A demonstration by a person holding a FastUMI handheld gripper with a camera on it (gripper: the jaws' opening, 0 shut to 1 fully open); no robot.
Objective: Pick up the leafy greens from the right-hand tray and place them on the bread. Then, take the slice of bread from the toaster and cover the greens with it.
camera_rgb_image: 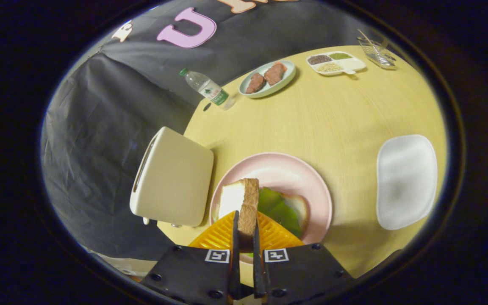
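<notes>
We hold the claw [244, 231] narrow, both fingers pressing the slice of bread [244, 203] on edge between them, crust toward us. It hangs above the pink plate [286, 169], where the leafy greens [280, 209] lie on the other bread [301, 207], just beside the held slice. The toaster [172, 178] stands on the surface [333, 123] just left of the plate; the white tray [406, 181] sits well apart to the right.
</notes>
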